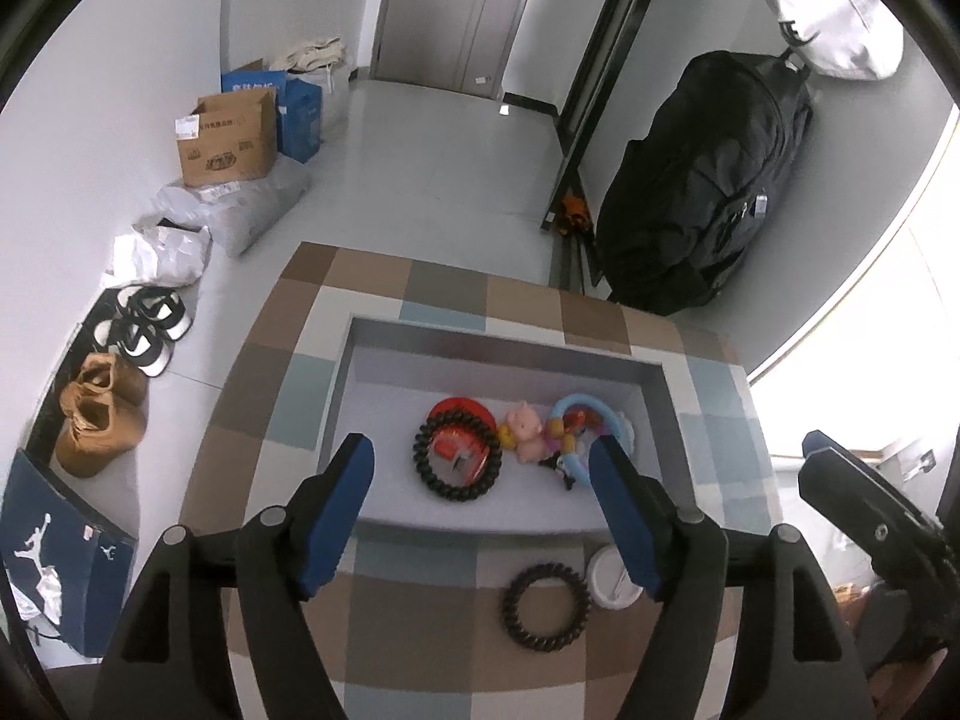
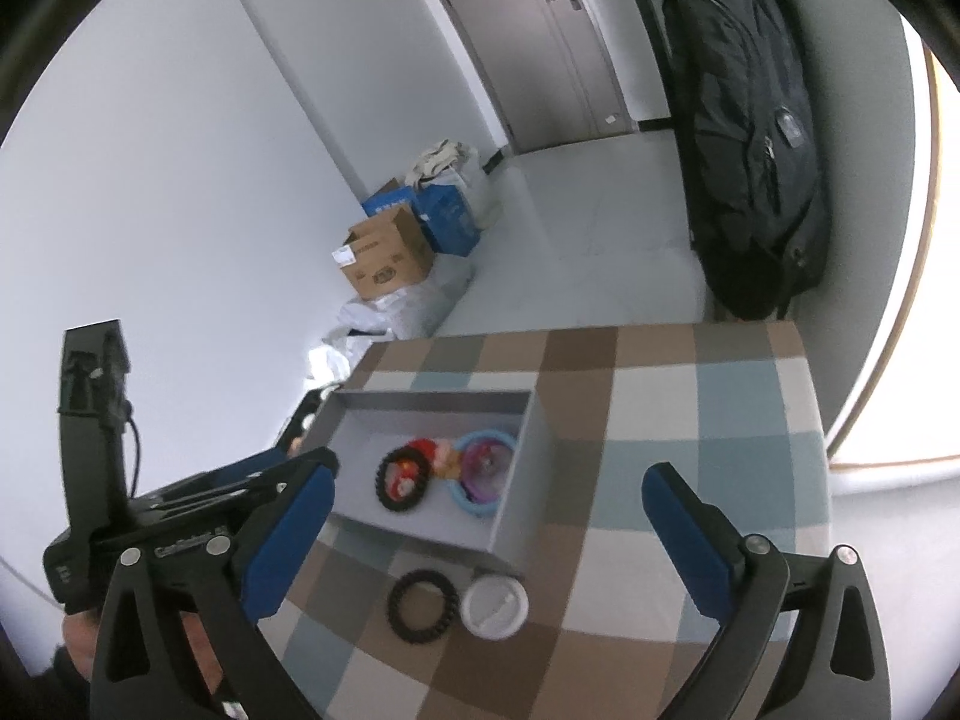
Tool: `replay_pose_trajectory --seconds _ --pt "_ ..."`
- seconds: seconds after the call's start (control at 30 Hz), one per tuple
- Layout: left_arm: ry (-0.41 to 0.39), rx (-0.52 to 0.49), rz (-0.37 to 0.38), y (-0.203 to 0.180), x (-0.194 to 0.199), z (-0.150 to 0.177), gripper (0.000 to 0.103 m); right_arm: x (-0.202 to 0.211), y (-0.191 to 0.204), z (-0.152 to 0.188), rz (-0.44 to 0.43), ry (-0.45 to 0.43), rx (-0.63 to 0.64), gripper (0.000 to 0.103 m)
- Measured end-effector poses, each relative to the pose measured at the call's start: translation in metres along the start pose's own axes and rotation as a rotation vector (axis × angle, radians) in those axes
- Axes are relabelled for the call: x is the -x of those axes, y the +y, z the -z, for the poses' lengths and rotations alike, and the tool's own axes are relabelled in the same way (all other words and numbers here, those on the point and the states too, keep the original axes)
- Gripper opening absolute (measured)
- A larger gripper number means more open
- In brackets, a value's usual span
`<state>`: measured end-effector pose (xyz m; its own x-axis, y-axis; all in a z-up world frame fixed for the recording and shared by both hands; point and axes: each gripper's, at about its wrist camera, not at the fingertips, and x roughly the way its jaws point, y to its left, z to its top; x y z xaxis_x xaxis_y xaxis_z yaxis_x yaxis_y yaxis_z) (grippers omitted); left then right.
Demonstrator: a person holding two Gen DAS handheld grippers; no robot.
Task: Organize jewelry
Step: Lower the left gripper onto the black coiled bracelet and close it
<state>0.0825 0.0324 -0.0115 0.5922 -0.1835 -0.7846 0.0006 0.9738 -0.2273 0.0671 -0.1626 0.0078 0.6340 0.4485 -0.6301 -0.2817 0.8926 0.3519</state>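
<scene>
Left gripper [image 1: 480, 468]: your fingers [image 1: 336, 516] stand wide apart and hold nothing, poised above the near wall of the grey tray [image 1: 510, 336].
Tray contents: a dark coil bracelet [image 1: 457, 456] lies over a red disc [image 1: 462, 414]; a pink figure [image 1: 525, 429] and a blue ring [image 1: 585, 420] sit to its right.
Loose coil bracelet [image 1: 546, 606]: on the checked desk [image 1: 390, 618], outside the tray, below and between your left fingers.
White lid [image 1: 612, 579]: just beside that bracelet, to its right.
Handling: judge the bracelet light, springy and soft; pinch one side of the loop across the coil.
Right gripper [image 2: 486, 516]: fingers [image 2: 690, 528] wide apart, empty; the loose bracelet [image 2: 423, 603] lies between them, nearer the left finger.
</scene>
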Motion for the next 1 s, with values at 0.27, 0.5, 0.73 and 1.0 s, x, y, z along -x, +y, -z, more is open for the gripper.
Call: replay_pose_trajectory --seconds 0.27,0.5,0.73,1.0 --pt "-0.028 -0.096 -0.037 -0.015 0.012 0.02 0.081 0.007 -0.004 0.02 0.046 0.03 0.001 0.103" --pt "-0.018 -0.156 -0.054 -0.023 0.013 0.036 0.082 0.013 -0.005 0.031 0.075 0.041 0.001 0.103" --pt "0.053 -0.232 -0.054 -0.028 0.0 0.056 0.082 0.012 -0.011 0.04 0.12 0.061 -0.005 0.103" --pt "0.14 -0.247 -0.032 -0.023 -0.016 0.065 0.082 0.013 -0.02 0.044 0.162 0.075 -0.014 0.103"
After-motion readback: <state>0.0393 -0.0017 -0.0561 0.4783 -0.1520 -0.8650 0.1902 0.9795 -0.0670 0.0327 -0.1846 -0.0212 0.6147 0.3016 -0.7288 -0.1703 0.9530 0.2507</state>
